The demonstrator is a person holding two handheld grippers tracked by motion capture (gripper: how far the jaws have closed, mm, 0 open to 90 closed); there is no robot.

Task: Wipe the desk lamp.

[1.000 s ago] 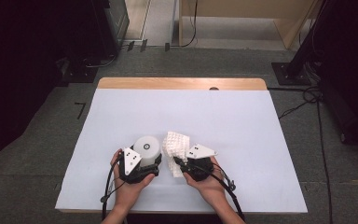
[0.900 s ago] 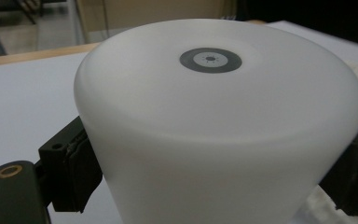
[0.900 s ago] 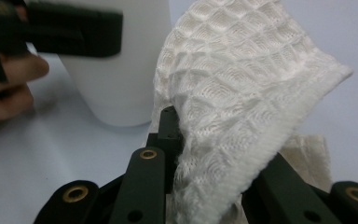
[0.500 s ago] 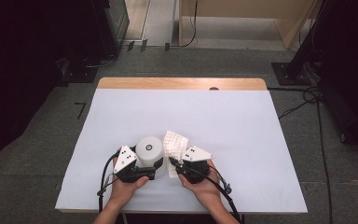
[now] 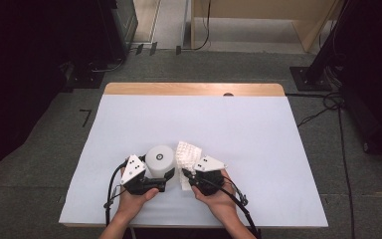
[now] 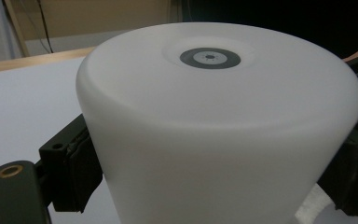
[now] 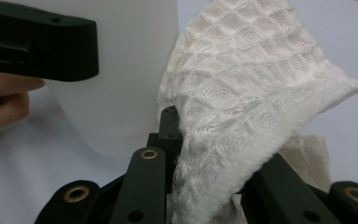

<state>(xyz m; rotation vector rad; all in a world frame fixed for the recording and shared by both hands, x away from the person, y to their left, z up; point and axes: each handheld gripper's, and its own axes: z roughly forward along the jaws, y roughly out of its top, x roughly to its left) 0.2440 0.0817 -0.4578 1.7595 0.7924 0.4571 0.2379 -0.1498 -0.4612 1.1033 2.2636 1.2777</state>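
A white round tub (image 5: 159, 157) with a small grey ring in the middle of its flat top (image 6: 210, 58) stands upright on the white table (image 5: 258, 129) near the front edge. My left gripper (image 5: 158, 174) is shut on it, one pad (image 6: 81, 168) pressed against each side of its wall. Just right of the tub, my right gripper (image 5: 188, 178) is shut on a white waffle-weave cloth (image 5: 186, 155). The cloth (image 7: 242, 93) rises from the jaws and folds over, lying close against the tub's side (image 7: 121, 84). It hides the right gripper's (image 7: 200, 154) far fingertip.
The white cover reaches to a bare wooden strip (image 5: 194, 89) along the table's far edge. Grey carpet, cables and dark stands (image 5: 318, 69) surround the table. Both forearms come in at the front edge (image 5: 179, 226).
The left gripper's grey plate has tipped a little to the left. The right gripper and the cloth have shifted slightly toward the tub. Both grips are the same.
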